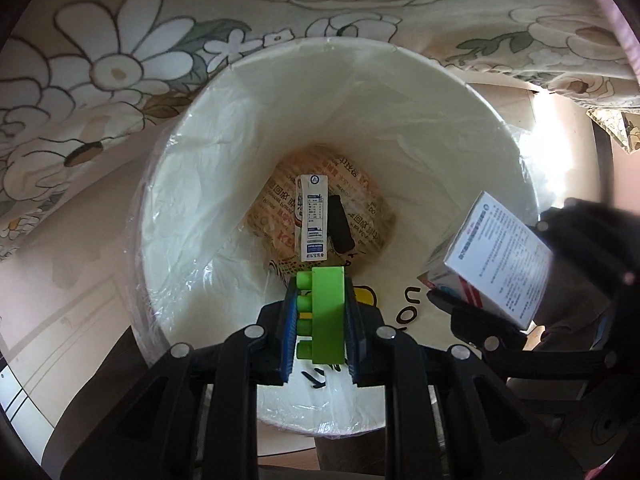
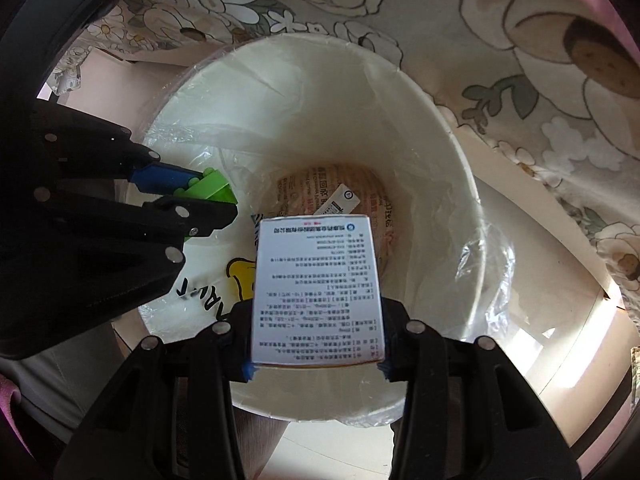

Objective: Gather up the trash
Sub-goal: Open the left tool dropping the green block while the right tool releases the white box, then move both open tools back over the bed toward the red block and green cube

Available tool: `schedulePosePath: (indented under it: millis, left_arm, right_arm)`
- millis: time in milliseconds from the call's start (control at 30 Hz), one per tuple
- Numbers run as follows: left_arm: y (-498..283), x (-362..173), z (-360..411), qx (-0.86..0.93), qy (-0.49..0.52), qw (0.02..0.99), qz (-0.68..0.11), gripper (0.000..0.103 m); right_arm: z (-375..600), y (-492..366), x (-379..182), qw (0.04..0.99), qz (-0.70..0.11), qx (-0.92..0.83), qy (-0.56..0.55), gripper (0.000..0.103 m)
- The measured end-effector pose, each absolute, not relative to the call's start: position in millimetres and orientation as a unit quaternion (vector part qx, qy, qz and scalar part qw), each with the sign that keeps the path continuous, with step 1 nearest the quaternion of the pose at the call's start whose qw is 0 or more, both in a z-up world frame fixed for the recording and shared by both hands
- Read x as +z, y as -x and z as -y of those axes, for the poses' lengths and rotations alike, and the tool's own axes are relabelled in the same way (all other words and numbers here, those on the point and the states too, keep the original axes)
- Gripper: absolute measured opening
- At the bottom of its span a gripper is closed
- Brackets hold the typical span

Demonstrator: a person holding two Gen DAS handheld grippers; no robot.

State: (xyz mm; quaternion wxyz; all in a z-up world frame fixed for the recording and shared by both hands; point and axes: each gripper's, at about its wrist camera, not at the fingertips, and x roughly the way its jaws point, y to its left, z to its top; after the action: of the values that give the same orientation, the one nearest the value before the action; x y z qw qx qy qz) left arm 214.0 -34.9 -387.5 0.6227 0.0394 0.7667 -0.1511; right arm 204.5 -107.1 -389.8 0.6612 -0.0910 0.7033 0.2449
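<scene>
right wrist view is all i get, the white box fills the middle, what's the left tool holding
Observer: The left tool is shut on a green toy block with round studs down one side, held over the bin.
Operator: anything under my box at the bottom
Observer: A small white carton lies on a printed paper bag; a black item sits beside the carton.
Operator: does my box have another face
Observer: Yes, the white box shows a red and white side in the left wrist view, gripped by the right tool.
</scene>
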Motion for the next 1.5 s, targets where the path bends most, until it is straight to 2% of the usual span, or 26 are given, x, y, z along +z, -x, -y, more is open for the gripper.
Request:
schedulePosePath:
  millis: [333,367,400,467,600,1033,1500]
  left_arm:
    - [-226,-418,29,-0.133,-0.004,0.606,-0.785,0.023]
    - [-227,-419,28,-0.131,-0.002,0.605,-0.786,0.028]
    - [-227,-420,29,-0.128,-0.002,0.603,-0.787,0.04]
    - [-227,-422,30,-0.122,-0.005,0.604,-0.788,0.052]
    - [-225,-422,35,-0.124,-0.015,0.604,-0.787,0.055]
    - [-220,-415,34,-0.123,-0.016,0.615,-0.779,0.055]
    - [-198,-369,25,-0.121,-0.038,0.649,-0.75,0.055]
  right_arm:
    - [101,-211,-428,0.626,-0.734,0.245,0.102,0.045]
    - [101,-211,-430,0.625,-0.735,0.241,0.103,0.046]
    - [101,-211,-432,0.623,-0.737,0.238,0.105,0.053]
    - [100,-211,-434,0.623,-0.739,0.234,0.107,0.059]
    - [99,-211,-436,0.624,-0.738,0.233,0.111,0.059]
    - [106,-209,-417,0.64,-0.726,0.231,0.1,0.059]
    - [113,-185,-382,0.659,-0.711,0.222,0.104,0.059]
